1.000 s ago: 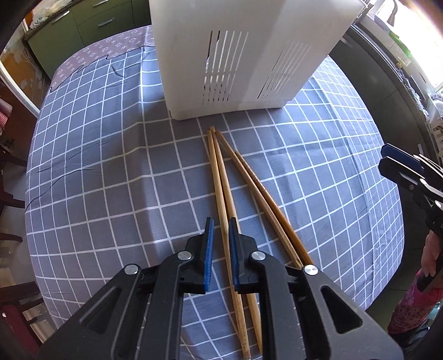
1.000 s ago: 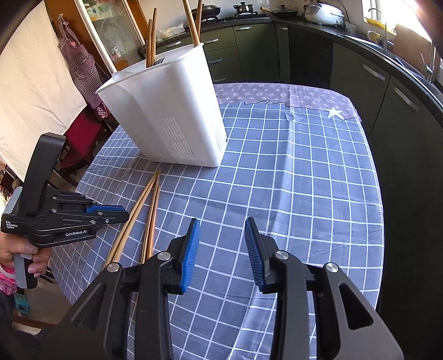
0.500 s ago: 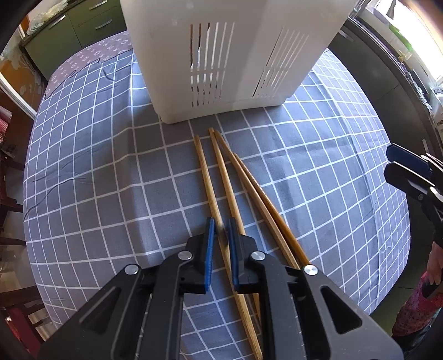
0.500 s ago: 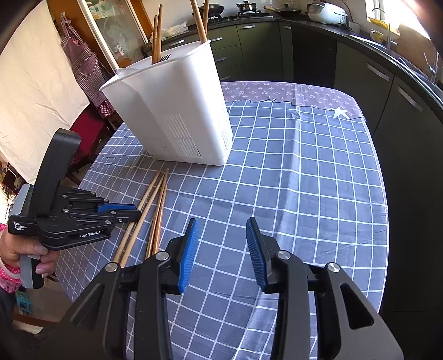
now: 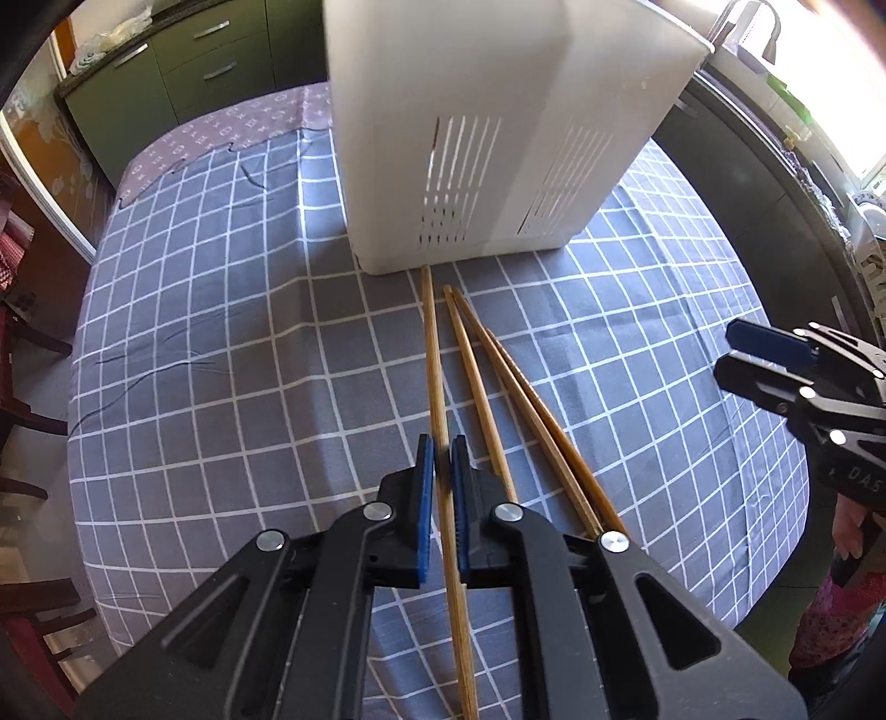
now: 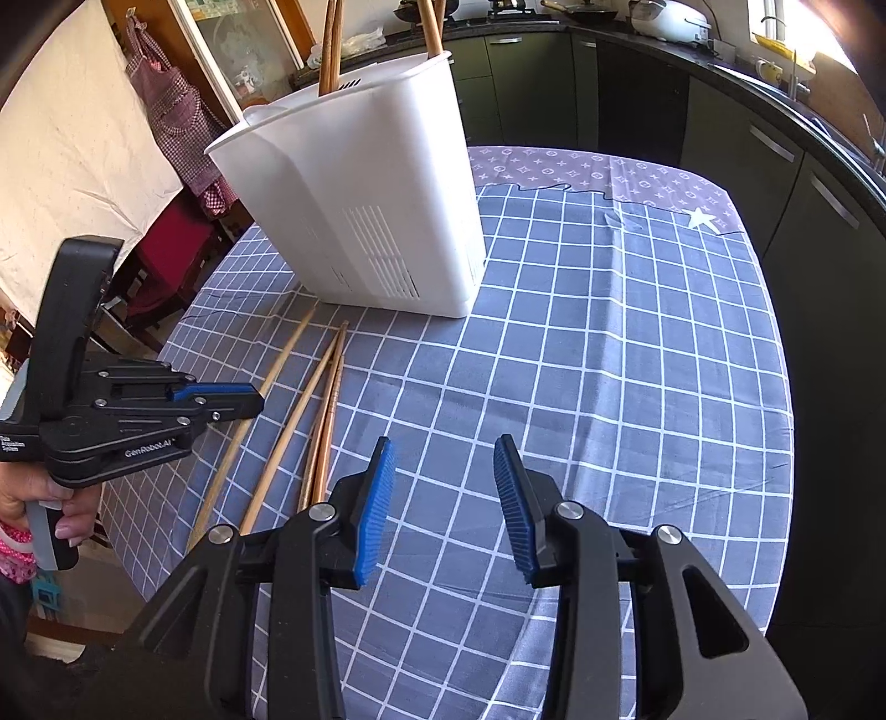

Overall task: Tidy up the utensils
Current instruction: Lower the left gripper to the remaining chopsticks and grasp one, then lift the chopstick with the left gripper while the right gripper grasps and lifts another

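A: Bamboo, pale: which chopstick [image 5: 436,360] did the left gripper [image 5: 442,459] hold?

B: The leftmost of the four. The blue pads [image 5: 425,498] were closed almost together on its shaft, near mid-length, and its far tip lay just before the foot of the white slotted utensil holder [image 5: 487,127].

A: And the other three chopsticks [image 5: 498,376]?

B: They lay flat on the blue checked tablecloth [image 5: 221,360], just right of the held one, fanning towards the holder (two darker ones touching side by side).

A: The right gripper [image 6: 446,498]?

B: It stood wide open with nothing between its pads, above bare cloth right of the chopsticks. More chopsticks [image 6: 329,44] stood upright in the holder [image 6: 360,210].
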`<state>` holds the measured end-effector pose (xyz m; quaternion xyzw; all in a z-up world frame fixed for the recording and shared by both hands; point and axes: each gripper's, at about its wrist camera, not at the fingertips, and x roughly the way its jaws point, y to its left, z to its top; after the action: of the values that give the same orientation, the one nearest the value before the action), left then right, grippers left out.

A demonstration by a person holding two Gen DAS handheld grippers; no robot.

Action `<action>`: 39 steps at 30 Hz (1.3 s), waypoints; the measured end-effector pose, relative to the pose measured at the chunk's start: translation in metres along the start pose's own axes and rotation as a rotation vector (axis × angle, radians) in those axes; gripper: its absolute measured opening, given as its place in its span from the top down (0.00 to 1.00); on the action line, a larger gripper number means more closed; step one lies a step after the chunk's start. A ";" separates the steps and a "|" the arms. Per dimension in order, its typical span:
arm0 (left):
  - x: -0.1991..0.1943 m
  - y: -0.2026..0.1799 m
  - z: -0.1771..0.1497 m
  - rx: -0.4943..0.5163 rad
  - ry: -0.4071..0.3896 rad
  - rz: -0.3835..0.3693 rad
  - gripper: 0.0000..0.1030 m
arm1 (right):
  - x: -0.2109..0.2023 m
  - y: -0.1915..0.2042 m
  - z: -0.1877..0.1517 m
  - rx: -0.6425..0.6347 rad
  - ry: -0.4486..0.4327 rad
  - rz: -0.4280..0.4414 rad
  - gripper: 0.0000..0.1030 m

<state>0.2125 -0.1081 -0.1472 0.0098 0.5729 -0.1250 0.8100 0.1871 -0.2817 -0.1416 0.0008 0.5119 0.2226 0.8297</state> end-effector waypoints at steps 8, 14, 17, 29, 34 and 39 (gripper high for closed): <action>-0.053 0.015 -0.008 -0.007 -0.175 -0.015 0.94 | 0.036 0.029 0.010 -0.057 0.079 0.033 0.62; -0.077 0.019 -0.025 -0.001 -0.251 -0.018 0.94 | 0.064 0.049 0.018 -0.106 0.132 0.023 0.62; -0.088 0.020 -0.031 0.006 -0.286 -0.018 0.94 | 0.070 0.057 0.018 -0.129 0.144 0.010 0.62; -0.096 0.028 -0.037 0.012 -0.323 -0.024 0.94 | 0.073 0.075 0.010 -0.209 0.151 -0.080 0.63; -0.097 0.030 -0.038 0.012 -0.328 -0.022 0.94 | 0.075 0.085 0.007 -0.255 0.155 -0.126 0.63; -0.098 0.030 -0.039 0.011 -0.331 -0.023 0.94 | 0.082 0.091 0.002 -0.297 0.183 -0.177 0.63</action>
<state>0.1524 -0.0541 -0.0736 -0.0130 0.4308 -0.1371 0.8919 0.1867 -0.1688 -0.1895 -0.1869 0.5447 0.2213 0.7870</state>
